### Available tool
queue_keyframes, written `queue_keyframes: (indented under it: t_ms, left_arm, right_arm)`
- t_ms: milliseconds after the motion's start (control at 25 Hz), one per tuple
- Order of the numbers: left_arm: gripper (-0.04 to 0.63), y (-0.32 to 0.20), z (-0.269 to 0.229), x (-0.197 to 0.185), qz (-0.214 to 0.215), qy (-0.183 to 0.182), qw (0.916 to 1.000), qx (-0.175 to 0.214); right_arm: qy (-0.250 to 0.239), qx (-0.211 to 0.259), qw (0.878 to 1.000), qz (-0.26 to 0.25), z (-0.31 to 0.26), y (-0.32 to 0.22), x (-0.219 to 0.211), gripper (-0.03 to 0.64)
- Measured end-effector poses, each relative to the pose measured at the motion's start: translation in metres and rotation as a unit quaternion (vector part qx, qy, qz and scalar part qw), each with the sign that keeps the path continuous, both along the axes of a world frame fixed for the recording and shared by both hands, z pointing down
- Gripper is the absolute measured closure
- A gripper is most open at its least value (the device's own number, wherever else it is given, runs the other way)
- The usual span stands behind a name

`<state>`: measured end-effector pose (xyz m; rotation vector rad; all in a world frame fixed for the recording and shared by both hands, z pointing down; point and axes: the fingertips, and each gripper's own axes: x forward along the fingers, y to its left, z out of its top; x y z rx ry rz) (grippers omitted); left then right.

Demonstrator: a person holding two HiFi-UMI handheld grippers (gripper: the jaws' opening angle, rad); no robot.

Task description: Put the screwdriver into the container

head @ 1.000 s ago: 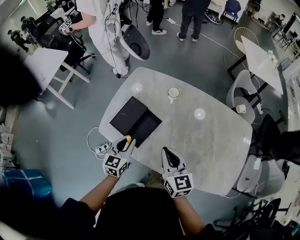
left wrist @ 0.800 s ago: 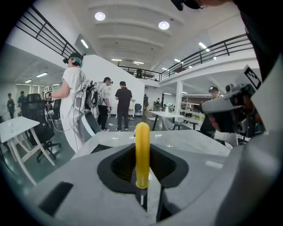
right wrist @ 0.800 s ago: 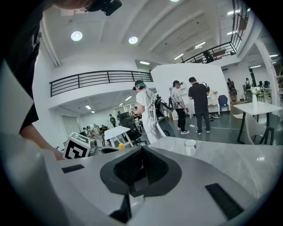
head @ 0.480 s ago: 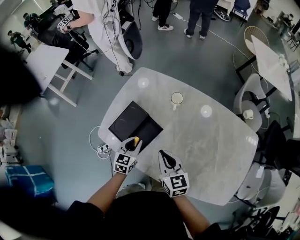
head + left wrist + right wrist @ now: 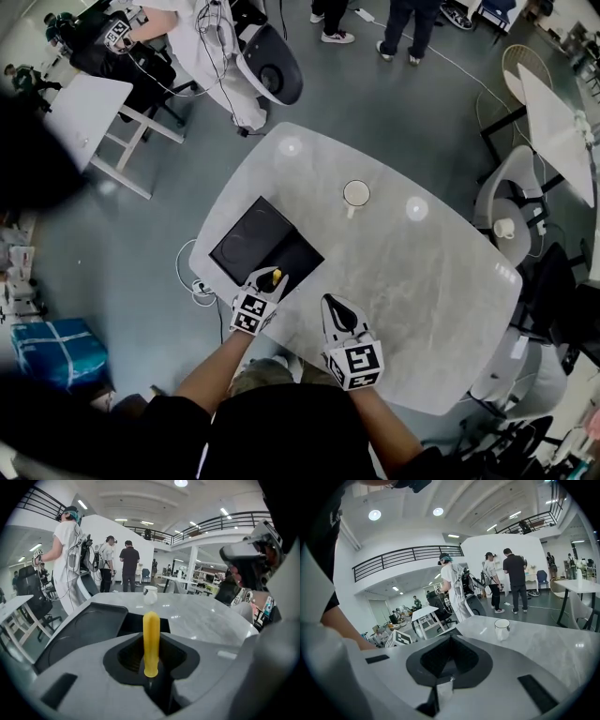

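A yellow-handled screwdriver (image 5: 151, 639) stands up between the jaws of my left gripper (image 5: 151, 667), which is shut on it. In the head view the left gripper (image 5: 265, 283) holds that screwdriver (image 5: 277, 277) at the near edge of the black container (image 5: 251, 242), an open box with its lid beside it. In the left gripper view the container (image 5: 89, 627) lies right ahead, just past the yellow handle. My right gripper (image 5: 332, 304) rests shut over the marble table (image 5: 431, 291), to the right of the container, with nothing in it. Its closed jaws (image 5: 449, 663) fill the right gripper view.
A white cup (image 5: 356, 194) stands mid-table beyond the container, also visible as the cup (image 5: 150, 594) and the cup (image 5: 502, 629). People stand on the floor past the table's far end. Chairs and other tables ring the right side (image 5: 502, 187).
My left gripper has carried the screwdriver forward and to the right, up to the container's near edge. The right gripper has hardly moved.
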<state>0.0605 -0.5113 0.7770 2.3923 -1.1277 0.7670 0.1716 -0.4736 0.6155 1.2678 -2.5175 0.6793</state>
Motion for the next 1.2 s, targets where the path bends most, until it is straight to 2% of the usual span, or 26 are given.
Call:
queue_keyframes:
  t_ms: [240, 520, 800, 960, 1200]
  left_arm:
    - [0.506, -0.018, 0.019, 0.015, 0.019, -0.005, 0.9995, -0.023]
    - [0.506, -0.036, 0.056, 0.033, 0.019, -0.011, 0.9974, -0.068]
    - [0.506, -0.047, 0.09, 0.027, 0.019, -0.02, 0.993, -0.115]
    - [0.508, -0.046, 0.093, 0.027, 0.025, -0.032, 0.9926, -0.115]
    - [0.507, -0.044, 0.088, 0.023, 0.018, -0.03, 0.9923, -0.119]
  right_arm:
    - [0.008, -0.02, 1.0, 0.018, 0.013, -0.011, 0.022, 0.604]
    - [0.007, -0.054, 0.997, 0.053, 0.033, -0.009, 0.055, 0.604]
    - [0.006, -0.067, 0.995, 0.073, 0.041, -0.015, 0.068, 0.604]
    - [0.004, -0.077, 0.992, 0.098, 0.047, -0.012, 0.084, 0.604]
    - [0.004, -0.073, 0.992, 0.106, 0.043, -0.011, 0.084, 0.604]
